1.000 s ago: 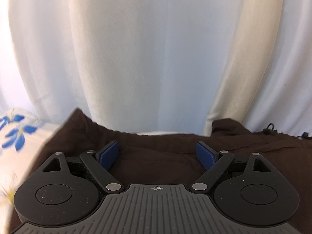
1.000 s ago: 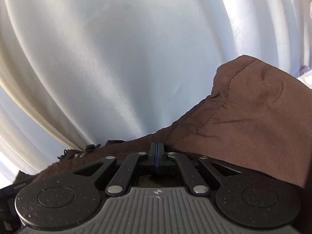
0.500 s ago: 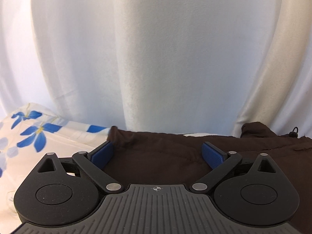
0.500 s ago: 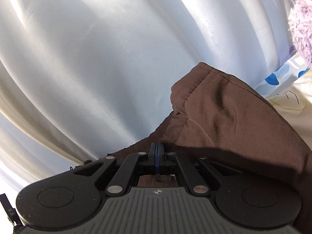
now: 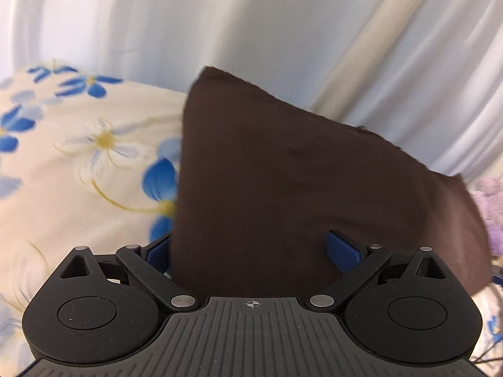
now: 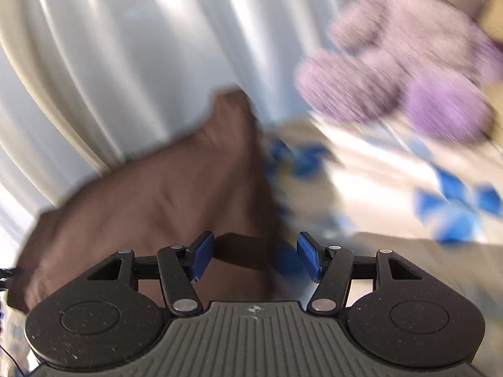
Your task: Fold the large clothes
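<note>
We find the brown garment [image 5: 298, 194] lying on the floral bedsheet [image 5: 94, 169], close to the white curtain [image 5: 251, 15] behind it. In the left wrist view it shows as a dark slab with a straight left edge and an upper corner rising toward the curtain. In the right wrist view, which is heavily blurred, we see its right side ending beside the sheet, with a purple plush toy [image 6: 408, 78] well beyond it.

The left gripper [image 5: 254, 253] stands wide, its blue pads apart over the cloth; the left pad is partly hidden behind the garment's edge, and we see no pad pressing on the fabric. The right gripper [image 6: 256, 257] is opening; a fold of brown cloth lies low between its jaws, but the pads are clear of it.

We judge the step in hand to be the release after a fold has been laid over. To do it well, we advise letting the jaws clear the cloth fully before drawing back, so that no pad drags the top layer. We would withdraw along the fold, not across it. We then check that the edges lie flush, since the raised upper corner suggests the layer may not sit flat. We cannot tell how many folds remain.
</note>
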Motion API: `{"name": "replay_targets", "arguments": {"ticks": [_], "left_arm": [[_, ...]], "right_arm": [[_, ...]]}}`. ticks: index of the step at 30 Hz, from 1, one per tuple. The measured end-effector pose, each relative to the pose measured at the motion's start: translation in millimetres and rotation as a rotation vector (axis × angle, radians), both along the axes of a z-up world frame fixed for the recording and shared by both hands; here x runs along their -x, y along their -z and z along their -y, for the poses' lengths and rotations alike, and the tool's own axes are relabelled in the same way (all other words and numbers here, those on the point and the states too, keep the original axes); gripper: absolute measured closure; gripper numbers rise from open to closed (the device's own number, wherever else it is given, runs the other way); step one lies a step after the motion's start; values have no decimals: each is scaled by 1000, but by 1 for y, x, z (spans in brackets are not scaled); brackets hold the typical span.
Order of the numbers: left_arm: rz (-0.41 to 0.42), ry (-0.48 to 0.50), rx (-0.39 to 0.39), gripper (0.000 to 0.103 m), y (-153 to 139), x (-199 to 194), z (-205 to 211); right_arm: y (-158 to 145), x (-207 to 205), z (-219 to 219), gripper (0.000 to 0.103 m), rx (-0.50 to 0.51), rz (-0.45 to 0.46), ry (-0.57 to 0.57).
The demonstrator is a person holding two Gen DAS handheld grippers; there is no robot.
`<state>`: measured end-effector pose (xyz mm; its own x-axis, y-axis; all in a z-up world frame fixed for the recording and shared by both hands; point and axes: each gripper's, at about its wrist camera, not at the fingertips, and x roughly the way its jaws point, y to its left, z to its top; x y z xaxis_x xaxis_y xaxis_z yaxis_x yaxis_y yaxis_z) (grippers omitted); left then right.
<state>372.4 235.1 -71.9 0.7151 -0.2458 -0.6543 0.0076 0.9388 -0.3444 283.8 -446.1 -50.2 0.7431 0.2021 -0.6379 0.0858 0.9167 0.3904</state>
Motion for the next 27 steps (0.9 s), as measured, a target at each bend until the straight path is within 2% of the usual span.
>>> {"name": "replay_targets", "arguments": {"ticks": [3, 4, 5, 7, 9, 12, 14, 15, 16, 17, 19, 22, 27], "left_arm": [[4, 5, 13, 7, -1, 0, 5], [-5, 4, 10, 12, -1, -1, 5], [-13, 5, 13, 14, 0, -1, 4], [-17, 11, 20, 20, 2, 3, -6], [-22, 19, 31, 21, 5, 3, -11], [-34, -9, 38, 24, 5, -2, -8], [-39, -35, 43, 37, 1, -4, -6], [-39, -52, 38, 48, -4, -2, -5], [-39, -65, 42, 59, -10, 0, -6], [-30, -74, 52, 63, -18, 4, -7], [0, -78, 89, 71, -41, 10, -8], [55, -63, 148, 77, -79, 20, -6], [79, -20, 204, 82, -117, 64, -5]], "right_arm": [[11, 8, 12, 49, -161, -4, 4], [13, 5, 11, 59, -195, 0, -18], [14, 3, 9, 65, -214, 9, -39], [9, 0, 0, 67, -195, 27, -63], [8, -3, -3, 66, -176, 31, -101], [19, -10, 4, 57, -260, -10, -116], [21, -15, 0, 56, -272, -23, -104], [22, -16, -2, 58, -269, -22, -89], [20, -15, -6, 64, -262, -22, -75], [17, -15, -10, 70, -244, -17, -68], [4, -10, -15, 77, -220, 6, -71], [-32, 1, -15, 84, -248, 83, -125], [-86, 26, -13, 87, -281, 139, -224]]}}
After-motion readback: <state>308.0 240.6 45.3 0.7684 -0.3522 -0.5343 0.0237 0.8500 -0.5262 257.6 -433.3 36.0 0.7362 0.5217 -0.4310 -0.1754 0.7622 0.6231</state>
